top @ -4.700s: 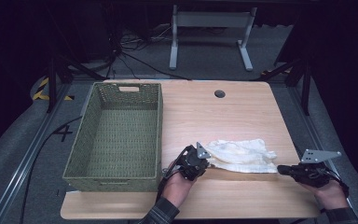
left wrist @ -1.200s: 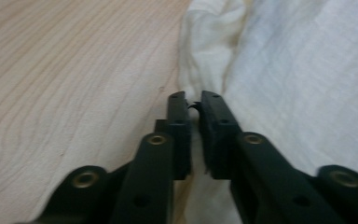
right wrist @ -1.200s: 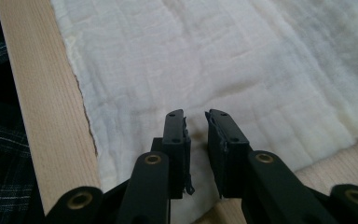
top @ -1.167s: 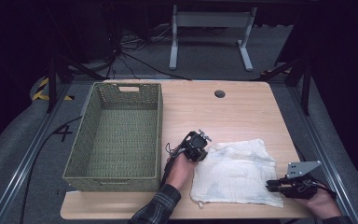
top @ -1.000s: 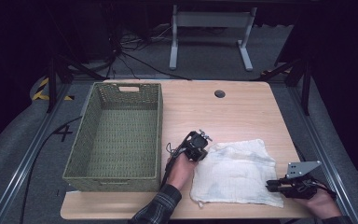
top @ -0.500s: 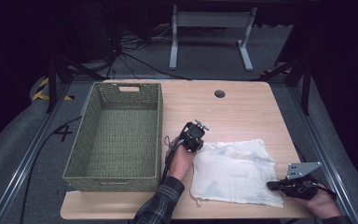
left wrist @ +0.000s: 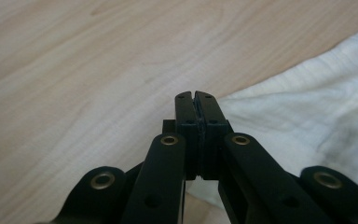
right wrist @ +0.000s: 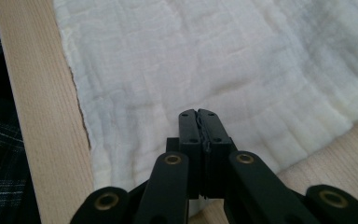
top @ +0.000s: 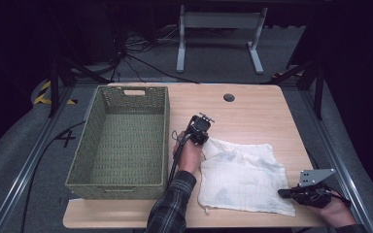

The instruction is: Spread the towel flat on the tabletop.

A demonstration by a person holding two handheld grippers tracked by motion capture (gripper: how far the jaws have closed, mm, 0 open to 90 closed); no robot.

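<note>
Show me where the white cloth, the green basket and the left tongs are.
white cloth (top: 240, 179), high view, middle of the spread fabric.
green basket (top: 165, 127), high view, right-hand wall.
left tongs (left wrist: 196, 100), left gripper view, tips of the closed jaws.

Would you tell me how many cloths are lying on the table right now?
1. A white cloth lies spread on the table, right of the green basket, between the two tongs. Nothing appears hidden under it.
</note>
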